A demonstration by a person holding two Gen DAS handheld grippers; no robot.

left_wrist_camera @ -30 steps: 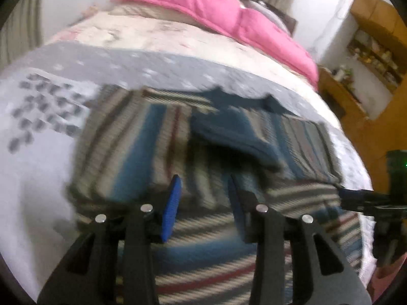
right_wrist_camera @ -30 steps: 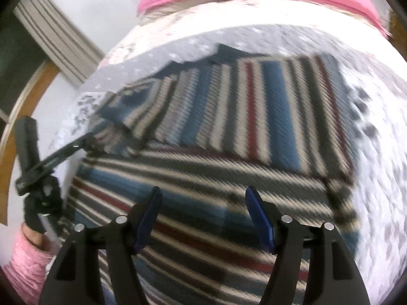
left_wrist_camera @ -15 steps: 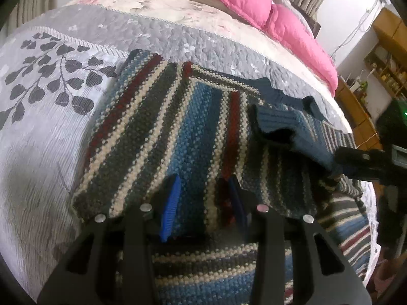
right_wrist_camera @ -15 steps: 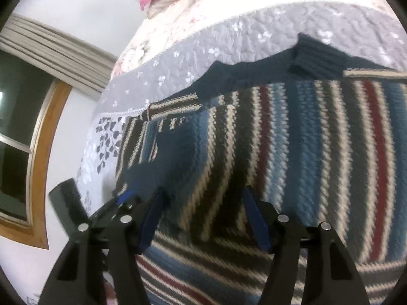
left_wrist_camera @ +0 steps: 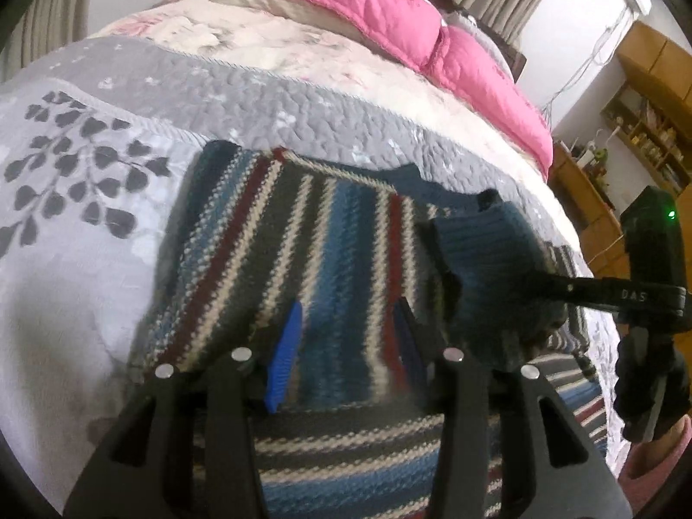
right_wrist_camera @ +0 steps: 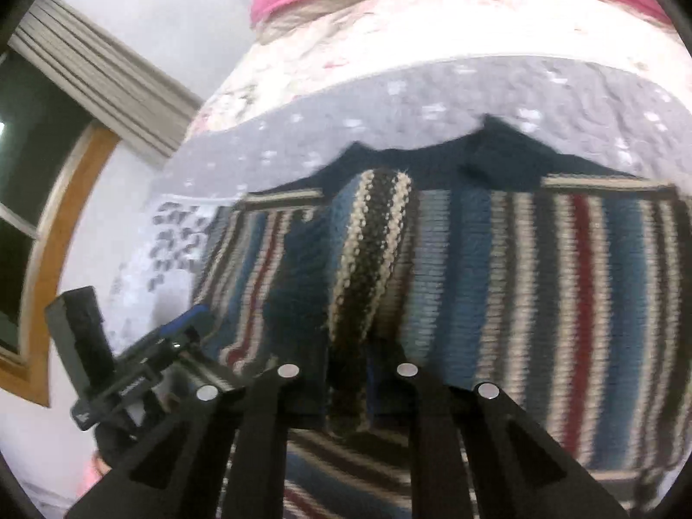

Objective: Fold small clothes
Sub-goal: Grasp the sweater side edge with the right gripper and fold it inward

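Note:
A striped knitted sweater (left_wrist_camera: 268, 233) in blue, cream, dark grey and red lies on the bed, with one layer folded over the body. My left gripper (left_wrist_camera: 346, 350) sits at the near fold edge, its blue pads partly closed with thick knit between them. My right gripper (right_wrist_camera: 346, 346) is shut on the bunched sleeve (right_wrist_camera: 367, 238), which rises between its fingers and hides the tips. In the left wrist view the navy cuff (left_wrist_camera: 488, 251) hangs from the right gripper's finger (left_wrist_camera: 605, 294). The left gripper (right_wrist_camera: 186, 328) shows at the sweater's left edge.
A grey quilted cover (left_wrist_camera: 259, 99) lies under the sweater, with a pink duvet (left_wrist_camera: 389, 13) at the head of the bed. Wooden shelves (left_wrist_camera: 648, 129) stand off to the right. A wood-framed window (right_wrist_camera: 56, 216) is at the left. A pink sleeve (left_wrist_camera: 657, 467) shows at the lower right.
My right gripper moved from open above the sweater down to the sleeve, closed on it and lifted it. My left gripper kept the same finger gap at the fold edge.

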